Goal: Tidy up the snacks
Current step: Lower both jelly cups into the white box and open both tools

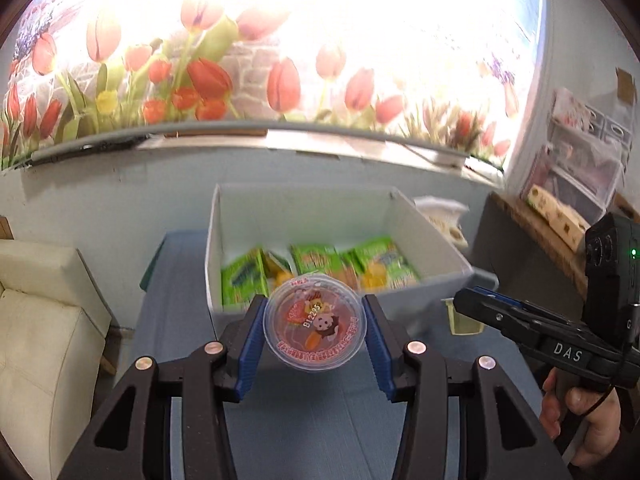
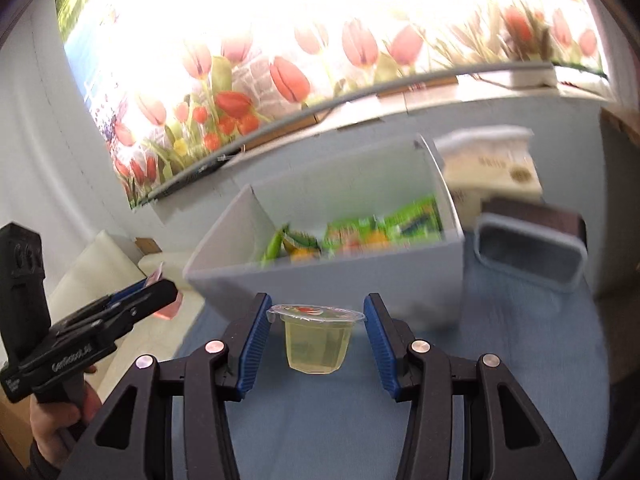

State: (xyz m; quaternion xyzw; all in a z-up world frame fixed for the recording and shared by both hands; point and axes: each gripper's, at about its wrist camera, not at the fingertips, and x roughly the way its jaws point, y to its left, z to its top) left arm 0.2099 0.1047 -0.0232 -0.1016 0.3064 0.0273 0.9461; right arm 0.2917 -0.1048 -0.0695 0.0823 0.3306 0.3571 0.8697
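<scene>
My left gripper (image 1: 315, 322) is shut on a red jelly cup (image 1: 315, 322), lid facing the camera, held above the blue table in front of a white box (image 1: 436, 240). The box holds several green snack packets (image 1: 320, 260). My right gripper (image 2: 316, 336) is open, its blue pads either side of a yellow jelly cup (image 2: 316, 342) that stands upright on the table, with gaps on both sides. In the right wrist view the left gripper (image 2: 156, 292) shows at the left with the pink cup (image 2: 170, 308). The white box (image 2: 320, 280) stands just behind the yellow cup.
A grey-rimmed container (image 2: 532, 256) lies tipped right of the box, with a white bag (image 2: 488, 168) behind it. A cream sofa (image 1: 44, 320) stands left of the table. A tulip mural covers the back wall. A shelf with boxes (image 1: 560, 208) is at the right.
</scene>
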